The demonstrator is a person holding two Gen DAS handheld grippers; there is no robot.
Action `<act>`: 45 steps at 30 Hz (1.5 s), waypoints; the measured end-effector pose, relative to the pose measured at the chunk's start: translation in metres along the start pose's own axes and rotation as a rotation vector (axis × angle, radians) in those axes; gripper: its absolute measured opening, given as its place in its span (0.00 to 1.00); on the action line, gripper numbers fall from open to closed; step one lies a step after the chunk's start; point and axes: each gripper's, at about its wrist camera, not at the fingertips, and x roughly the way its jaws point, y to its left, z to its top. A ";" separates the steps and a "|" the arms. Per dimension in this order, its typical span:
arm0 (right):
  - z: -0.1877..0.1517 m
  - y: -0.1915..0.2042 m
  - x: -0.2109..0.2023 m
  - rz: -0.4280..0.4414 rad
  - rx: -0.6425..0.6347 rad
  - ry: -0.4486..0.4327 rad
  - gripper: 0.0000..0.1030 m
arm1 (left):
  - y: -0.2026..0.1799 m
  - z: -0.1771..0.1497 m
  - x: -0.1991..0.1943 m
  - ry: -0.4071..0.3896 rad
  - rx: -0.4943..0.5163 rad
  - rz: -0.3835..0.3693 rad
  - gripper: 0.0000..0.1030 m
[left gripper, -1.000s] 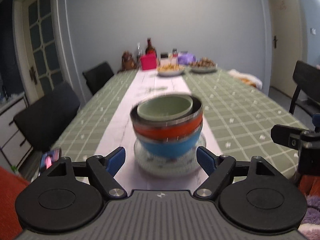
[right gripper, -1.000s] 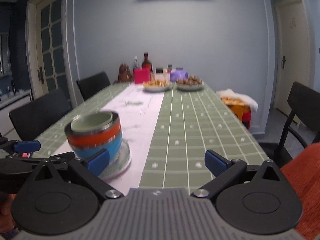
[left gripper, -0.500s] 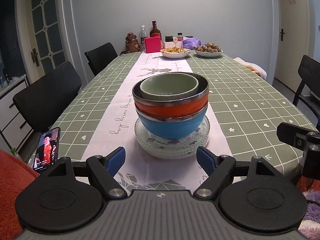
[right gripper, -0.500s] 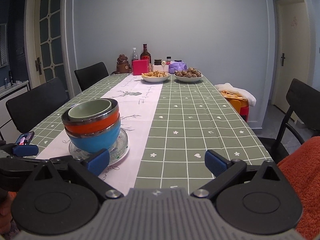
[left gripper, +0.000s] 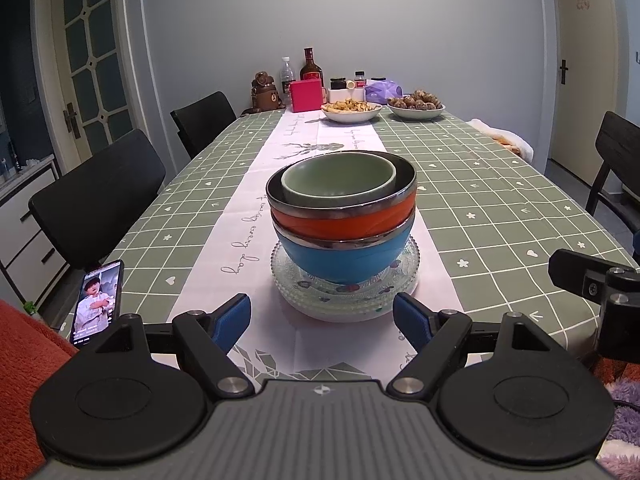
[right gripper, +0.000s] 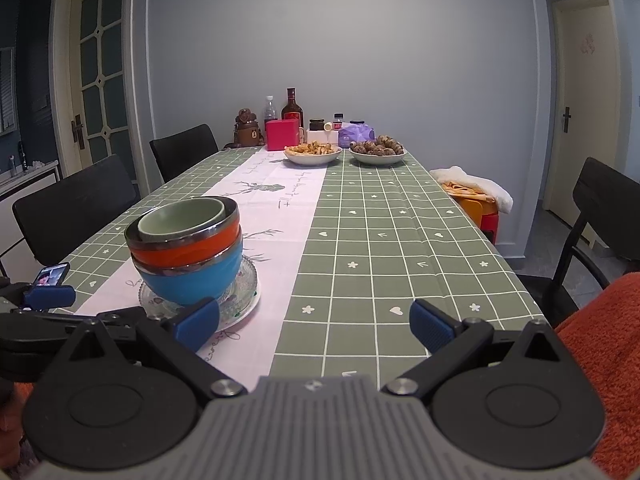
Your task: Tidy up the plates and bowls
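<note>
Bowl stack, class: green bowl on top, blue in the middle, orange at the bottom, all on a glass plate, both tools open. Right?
Not quite. The left wrist view shows the orange bowl in the middle and the blue bowl at the bottom. The green bowl on top, the glass plate and the open left tool and right tool stand.

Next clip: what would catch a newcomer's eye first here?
The bowl stack on the white runner: a green bowl nested in an orange one, over a blue one, all on glass plates. The left gripper faces it, open and empty; a lit phone lies at the table's left edge.
</note>
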 end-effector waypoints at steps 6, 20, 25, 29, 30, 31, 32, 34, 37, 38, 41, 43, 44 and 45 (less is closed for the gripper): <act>0.000 0.000 0.001 0.003 0.008 0.001 0.96 | 0.000 0.000 0.000 -0.001 -0.003 -0.002 0.92; 0.000 -0.003 -0.002 0.004 0.020 -0.007 0.96 | -0.001 0.001 0.000 0.010 -0.016 -0.006 0.92; 0.000 -0.002 -0.001 0.009 0.017 -0.007 0.97 | -0.001 0.002 0.001 0.010 -0.019 -0.007 0.92; 0.000 -0.002 -0.002 0.010 0.014 -0.009 0.96 | -0.001 0.002 0.000 0.014 -0.025 -0.010 0.92; 0.000 -0.002 -0.002 0.009 0.014 -0.009 0.96 | 0.000 0.002 0.001 0.014 -0.025 -0.011 0.92; 0.001 -0.002 -0.002 0.009 0.015 -0.009 0.96 | 0.000 0.002 0.001 0.014 -0.025 -0.012 0.92; 0.001 -0.002 -0.002 0.009 0.017 -0.009 0.97 | 0.000 0.002 0.001 0.014 -0.025 -0.012 0.92; 0.001 -0.002 -0.002 0.008 0.017 -0.009 0.97 | 0.000 0.002 0.001 0.014 -0.026 -0.011 0.92; 0.001 -0.002 -0.002 0.010 0.016 -0.008 0.96 | 0.000 0.002 0.001 0.016 -0.026 -0.012 0.92; 0.001 -0.002 -0.002 0.010 0.015 -0.009 0.97 | -0.001 0.002 0.001 0.016 -0.026 -0.012 0.92; 0.001 -0.002 -0.002 0.009 0.015 -0.008 0.96 | 0.000 0.002 0.001 0.016 -0.026 -0.012 0.92; 0.001 -0.002 -0.002 0.010 0.017 -0.007 0.96 | 0.000 0.002 0.001 0.016 -0.026 -0.012 0.92; 0.001 -0.002 -0.002 0.010 0.018 -0.007 0.96 | 0.000 0.002 0.001 0.016 -0.027 -0.012 0.92; 0.001 -0.002 -0.002 0.009 0.019 -0.008 0.96 | 0.000 0.002 0.001 0.017 -0.027 -0.012 0.92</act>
